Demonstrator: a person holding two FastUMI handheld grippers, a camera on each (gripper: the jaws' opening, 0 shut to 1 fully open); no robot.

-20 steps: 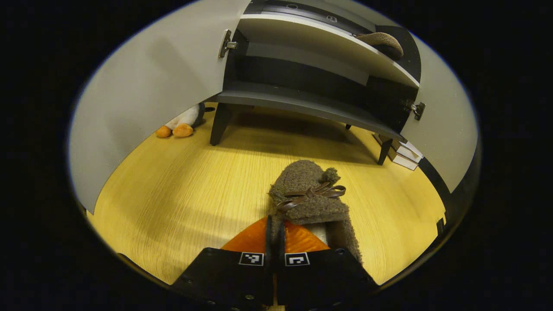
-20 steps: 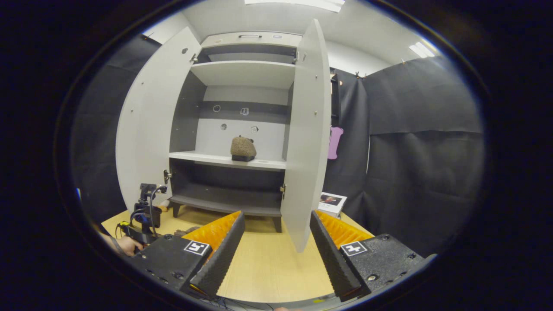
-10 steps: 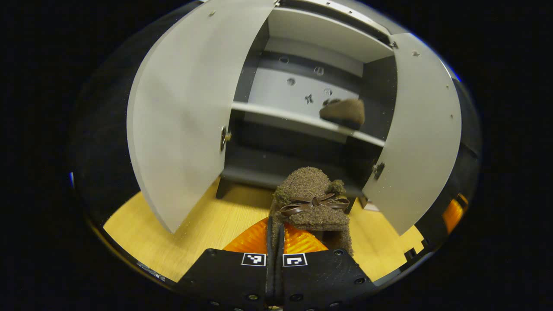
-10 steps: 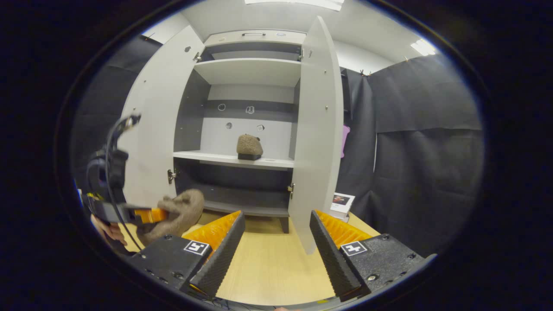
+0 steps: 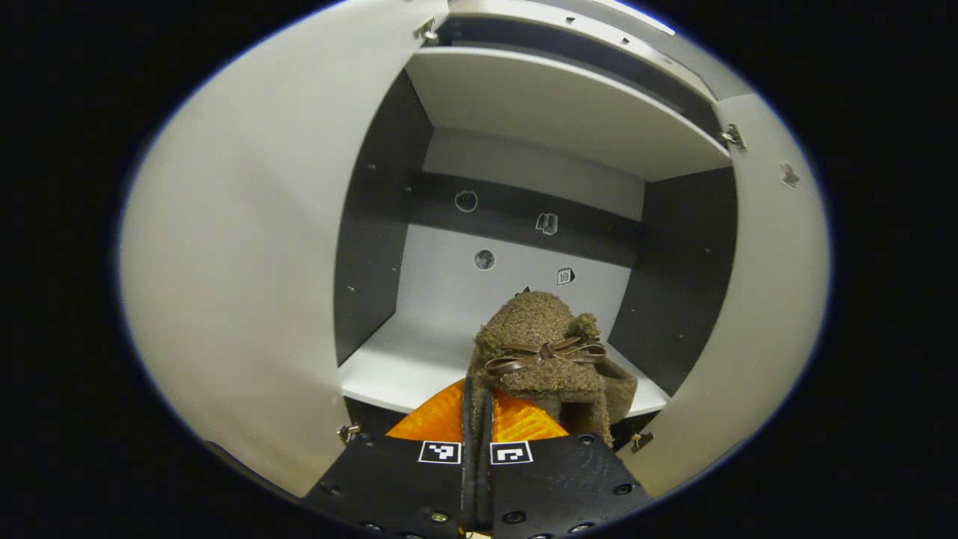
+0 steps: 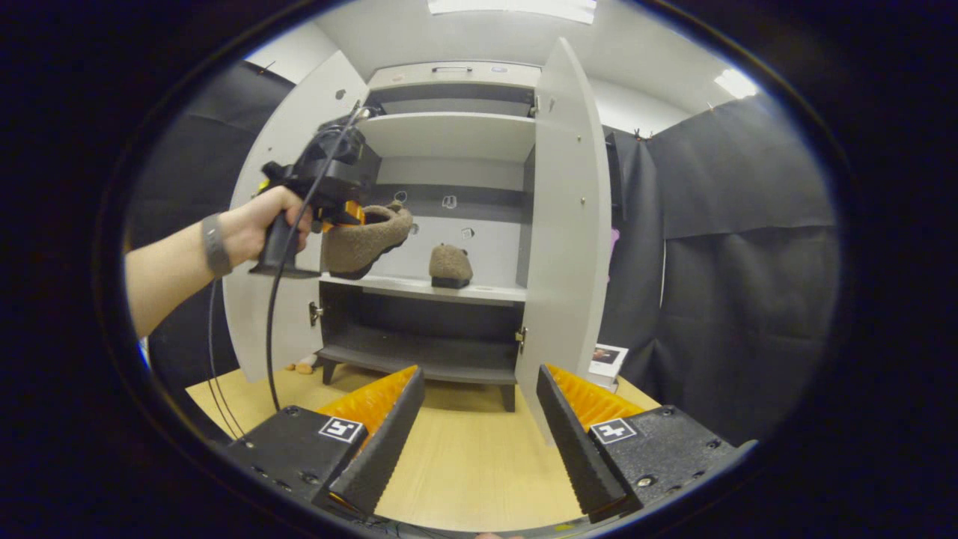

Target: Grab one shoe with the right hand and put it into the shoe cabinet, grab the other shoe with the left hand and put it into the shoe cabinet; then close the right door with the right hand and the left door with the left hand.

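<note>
Left hand-held gripper [image 5: 477,419], clamped on fuzzy brown slipper [image 5: 540,352], had risen to the middle shelf [image 5: 397,367] w/ other slipper [image 6: 450,264]; right hand-held gripper [image 6: 479,419] gaped empty.

One fuzzy brown shoe [image 6: 450,265] sits on the cabinet [image 6: 449,135] shelf; its twin [image 5: 542,352] hangs before the open doors.

A hand [image 6: 258,224] holds the left gripper [image 6: 346,213] up before the open cabinet [image 6: 449,135], its fingers clamped on a brown shoe [image 6: 367,241] above the middle shelf [image 6: 419,286]. A second shoe [image 6: 450,265] sits on that shelf. The right gripper [image 6: 479,419] hangs low with fingers spread wide over the wooden floor [image 6: 471,464].
</note>
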